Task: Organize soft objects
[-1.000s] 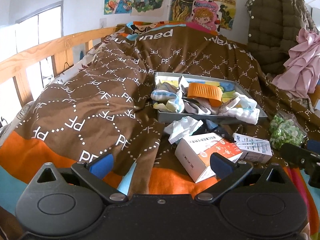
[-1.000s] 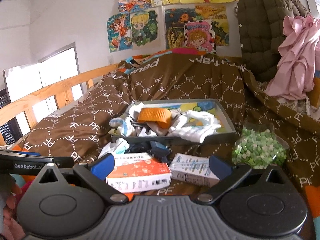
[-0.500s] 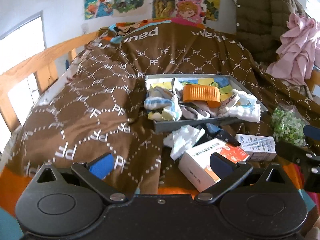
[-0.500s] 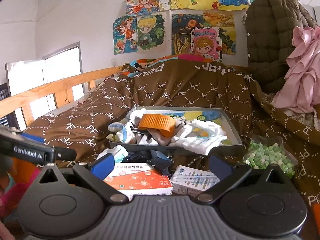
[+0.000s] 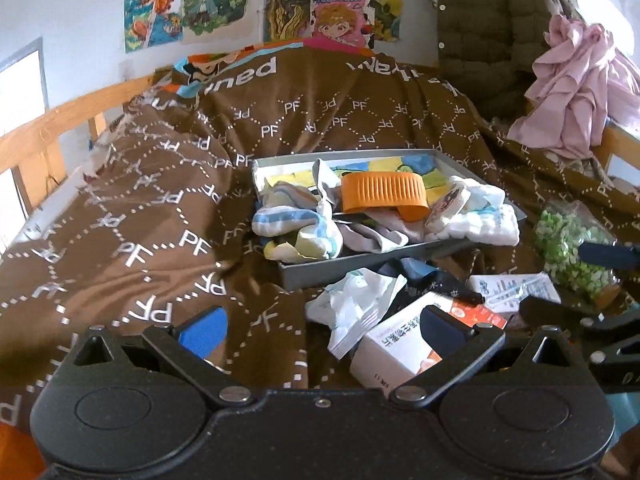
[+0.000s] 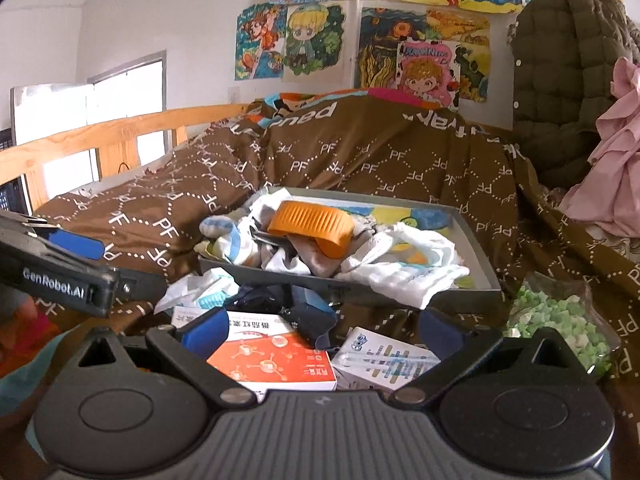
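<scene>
On the bed: brown quilt [image 5: 168, 208], rumpled, covering the whole surface; wooden rail [image 5: 60, 124] along the left edge, coat [image 5: 492, 32] and pink garment [image 5: 580, 88] heaped at the far right.
Grey tray [image 5: 476, 178], mid-bed, shallow-walled. Holds socks [image 5: 292, 224], a white cloth [image 5: 484, 216] spilling over its right rim, and an orange band [image 5: 382, 192] on top. Judged partly filled; contents unsorted.
Outside the tray, near its front wall: white crumpled wrapper [image 5: 352, 304], dark cloth [image 6: 276, 300], orange-white box [image 6: 272, 360], blue-white box [image 6: 384, 356]. Bag of green pieces [image 6: 560, 320] to the right, apart from the tray.
Left gripper [image 5: 320, 326]: fingers spread wide, nothing between them, low over the quilt before the wrapper.
Right gripper [image 6: 324, 328]: fingers spread wide, empty, above the two boxes.
Progress, judged: early to middling; the loose soft pieces in front are still to be gathered.
Room: bare quilt left of the tray is open; the front is crowded, the two grippers close side by side.
</scene>
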`<state>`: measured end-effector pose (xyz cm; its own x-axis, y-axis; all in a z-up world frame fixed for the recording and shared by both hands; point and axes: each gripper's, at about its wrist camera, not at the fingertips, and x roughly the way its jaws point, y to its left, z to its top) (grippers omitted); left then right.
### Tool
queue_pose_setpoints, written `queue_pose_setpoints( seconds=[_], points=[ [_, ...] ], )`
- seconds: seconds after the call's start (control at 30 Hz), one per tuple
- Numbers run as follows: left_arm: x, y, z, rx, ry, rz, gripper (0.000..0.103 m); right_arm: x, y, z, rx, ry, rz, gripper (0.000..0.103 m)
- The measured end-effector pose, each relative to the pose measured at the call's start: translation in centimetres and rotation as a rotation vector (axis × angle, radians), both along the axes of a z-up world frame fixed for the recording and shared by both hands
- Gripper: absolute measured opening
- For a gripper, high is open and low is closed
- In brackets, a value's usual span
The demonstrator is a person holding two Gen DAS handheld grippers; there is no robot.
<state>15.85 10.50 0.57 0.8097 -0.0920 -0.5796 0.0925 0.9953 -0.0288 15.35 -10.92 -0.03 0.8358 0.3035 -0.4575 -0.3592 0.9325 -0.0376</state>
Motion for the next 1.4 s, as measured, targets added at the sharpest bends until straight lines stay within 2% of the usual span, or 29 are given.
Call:
queue_pose_setpoints(
  seconds=[0.17, 0.43, 0.57, 0.7, 0.77, 0.83, 0.9, 1.13, 1.4],
  points=[
    [1.2, 0.7, -0.6, -0.079, 0.019, 0.005, 0.102, 1.0, 0.6, -0.7, -0.029, 0.012, 0.015, 0.103],
    [3.4, 1.2, -1.8, -0.202, 0.043, -0.072, 0.102, 3.9, 0.9, -0.7, -0.059, 0.025, 0.018, 0.103],
    [4.3, 1.7, -2.5, -0.279, 0.078, -0.122, 0.099, 6.5, 0.9, -0.5, -0.076, 0.078, 0.03, 0.103],
    [4.8, 2.2, -3.0, -0.29, 0.09, -0.13, 0.096, 9.4, 0.1, -0.4, 0.0, 0.188, 0.035, 0.103],
    [5.2, 2.5, -3.2, -0.306, 0.1, -0.133, 0.092, 11.0, -0.3, -0.5, 0.054, 0.269, 0.036, 0.103],
    [5.7, 2.8, -3.4, -0.329, 0.123, -0.14, 0.083, 12.2, -0.6, -0.7, 0.11, 0.339, 0.034, 0.103],
    [6.1, 3.1, -3.6, -0.345, 0.142, -0.143, 0.079, 13.0, -0.7, -0.9, 0.148, 0.377, 0.035, 0.103],
    [6.8, 3.8, -4.8, -0.362, 0.187, -0.145, 0.064, 14.2, 0.8, -1.4, 0.145, 0.426, 0.082, 0.101],
    [7.0, 4.5, -5.2, -0.42, 0.205, -0.125, 0.057, 15.3, 2.7, -3.1, 0.11, 0.461, 0.089, 0.097]
  ],
)
